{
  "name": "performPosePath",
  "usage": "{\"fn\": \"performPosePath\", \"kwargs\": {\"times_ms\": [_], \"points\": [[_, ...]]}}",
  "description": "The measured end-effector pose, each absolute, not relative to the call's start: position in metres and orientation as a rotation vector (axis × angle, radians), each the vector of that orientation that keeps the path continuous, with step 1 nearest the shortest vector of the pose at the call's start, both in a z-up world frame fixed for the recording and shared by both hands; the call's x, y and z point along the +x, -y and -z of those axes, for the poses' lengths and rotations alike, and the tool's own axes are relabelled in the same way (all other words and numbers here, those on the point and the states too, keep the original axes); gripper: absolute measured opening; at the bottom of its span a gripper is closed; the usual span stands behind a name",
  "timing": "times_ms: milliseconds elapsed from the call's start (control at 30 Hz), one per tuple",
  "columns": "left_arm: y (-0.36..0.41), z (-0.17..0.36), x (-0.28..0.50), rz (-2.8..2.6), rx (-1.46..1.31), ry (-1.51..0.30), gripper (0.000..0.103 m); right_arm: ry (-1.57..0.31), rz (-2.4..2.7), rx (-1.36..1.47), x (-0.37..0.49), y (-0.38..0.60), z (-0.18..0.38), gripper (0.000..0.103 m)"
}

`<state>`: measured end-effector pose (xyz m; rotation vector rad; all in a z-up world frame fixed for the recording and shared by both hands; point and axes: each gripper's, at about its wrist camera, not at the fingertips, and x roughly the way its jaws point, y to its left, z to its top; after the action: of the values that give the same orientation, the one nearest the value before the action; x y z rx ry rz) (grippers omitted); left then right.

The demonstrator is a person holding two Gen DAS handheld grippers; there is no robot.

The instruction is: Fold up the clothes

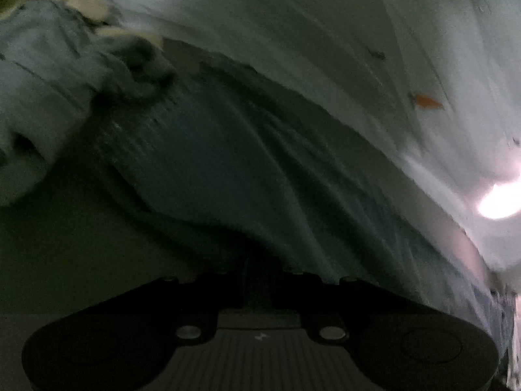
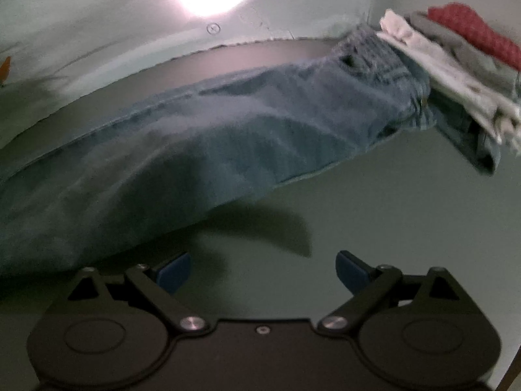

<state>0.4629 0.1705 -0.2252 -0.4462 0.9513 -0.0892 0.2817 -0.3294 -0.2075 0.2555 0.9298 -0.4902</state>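
- Right wrist view only: right gripper [image 2: 263, 268], jaws wide apart with nothing between them, blue pads [image 2: 174, 273] showing, hovering over the bare grey-green tabletop [image 2: 374, 228] near its front edge.
- Right wrist view only: stack of folded clothes [image 2: 456, 62] at the far right corner of the tabletop; a red knit on top, grey and white layers beneath, folded denim at the bottom.
- Left wrist view only: pale crumpled garments [image 1: 49, 75] heaped at the far left, one cream piece uppermost; the picture is motion-blurred.
- Left wrist view: left gripper [image 1: 260, 273], dark fingers drawn together at the edge of the jeans [image 1: 228, 163]; the cloth appears pinched between them, though shadow hides the contact.
- Jeans [image 2: 244, 120]: blue denim, laid lengthwise across the tabletop from the left side toward the far right corner, the waistband end just beside the stack; one end is raised off the surface and casts a shadow.
- Texture: soft faded denim with a stitched side seam and shallow wrinkles.
- Wall [image 2: 97, 26]: pale, scuffed, behind the far edge, with a bright glare spot.
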Motion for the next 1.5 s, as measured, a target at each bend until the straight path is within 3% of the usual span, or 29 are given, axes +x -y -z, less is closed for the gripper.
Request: {"fn": "performPosePath", "kwargs": {"times_ms": [233,567,667,833,933,967,1300,1467,1500], "points": [[-0.132,0.222,0.485,0.102,-0.177,-0.944,0.014,-0.966,0.476,0.284,0.278,0.328,0.219,0.097],[-0.115,0.229,0.521,0.115,-0.100,-0.959,0.018,-0.972,0.474,0.268,0.275,0.324,0.230,0.103],[-0.119,0.229,0.510,0.107,-0.106,-0.980,0.026,-0.970,0.465,0.266,0.274,0.325,0.230,0.103],[-0.135,0.227,0.474,0.050,0.012,-1.009,0.027,-0.959,0.464,0.260,0.273,0.325,0.230,0.103],[-0.158,0.227,0.451,-0.015,0.020,-1.019,0.037,-0.952,0.468,0.259,0.273,0.324,0.231,0.103],[-0.167,0.227,0.446,-0.043,-0.014,-1.029,0.045,-0.950,0.470,0.258,0.273,0.323,0.231,0.103],[-0.179,0.201,0.447,0.051,-0.197,-0.908,0.045,-0.934,0.474,0.254,0.271,0.321,0.231,0.103],[-0.171,0.228,0.479,-0.058,-0.070,-0.947,0.045,-0.917,0.475,0.247,0.268,0.319,0.232,0.103],[-0.178,0.231,0.482,-0.096,-0.084,-0.936,0.053,-0.914,0.474,0.246,0.268,0.319,0.232,0.103]]}}
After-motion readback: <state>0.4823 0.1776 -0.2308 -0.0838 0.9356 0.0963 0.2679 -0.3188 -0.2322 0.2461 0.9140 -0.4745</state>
